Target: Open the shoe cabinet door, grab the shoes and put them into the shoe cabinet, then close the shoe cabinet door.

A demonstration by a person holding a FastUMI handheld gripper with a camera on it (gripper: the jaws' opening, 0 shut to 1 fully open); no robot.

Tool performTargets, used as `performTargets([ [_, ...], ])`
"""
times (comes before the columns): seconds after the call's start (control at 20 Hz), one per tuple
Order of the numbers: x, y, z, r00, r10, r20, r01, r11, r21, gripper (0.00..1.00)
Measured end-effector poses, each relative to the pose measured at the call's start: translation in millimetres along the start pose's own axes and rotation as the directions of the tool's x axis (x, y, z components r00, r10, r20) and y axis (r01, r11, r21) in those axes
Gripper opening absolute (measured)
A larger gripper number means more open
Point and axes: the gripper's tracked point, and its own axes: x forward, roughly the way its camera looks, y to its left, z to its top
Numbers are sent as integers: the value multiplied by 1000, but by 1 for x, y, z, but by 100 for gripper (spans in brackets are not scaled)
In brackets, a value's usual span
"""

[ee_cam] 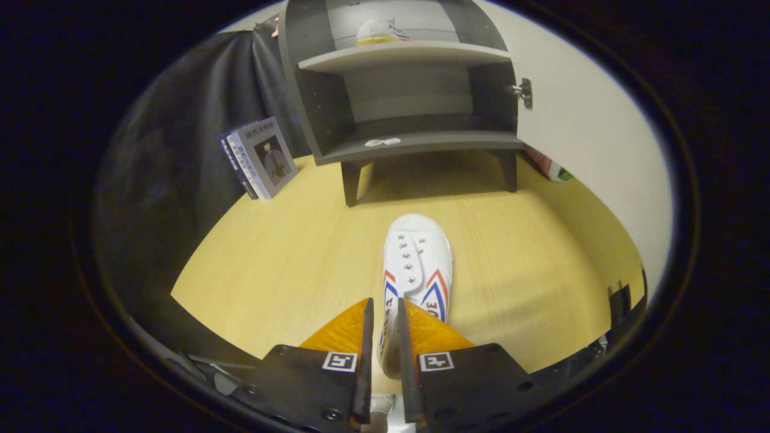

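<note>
Gripper (382, 337) fingers are clamping heel of white sneaker (416, 270), toe pointing at open shoe cabinet (404, 90) beyond. Second sneaker (380, 31) is sitting on upper shelf (lower shelf free). Next: lifting, carrying forward. Yellow wooden desk (271, 258); books (258, 157) are leaning beside cabinet.

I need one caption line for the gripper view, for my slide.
Hand-held gripper shut on a white canvas shoe, facing the open grey shoe cabinet whose upper shelf holds another white shoe.

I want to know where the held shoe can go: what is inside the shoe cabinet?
Upper shelf: one white shoe. Lower shelf: a small white scrap. The gripper is shut on the other shoe.
</note>
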Motion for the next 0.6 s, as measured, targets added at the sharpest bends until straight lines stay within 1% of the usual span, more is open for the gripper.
performTargets([
  [0.1,12,-2,-11,1000,-6,-31,7,1000,11,23],
  [0.4,36,-5,-10,999,-32,-19,32,999,33,22],
  [0.6,49,-4,2,999,-37,26,35,997,63,21],
])
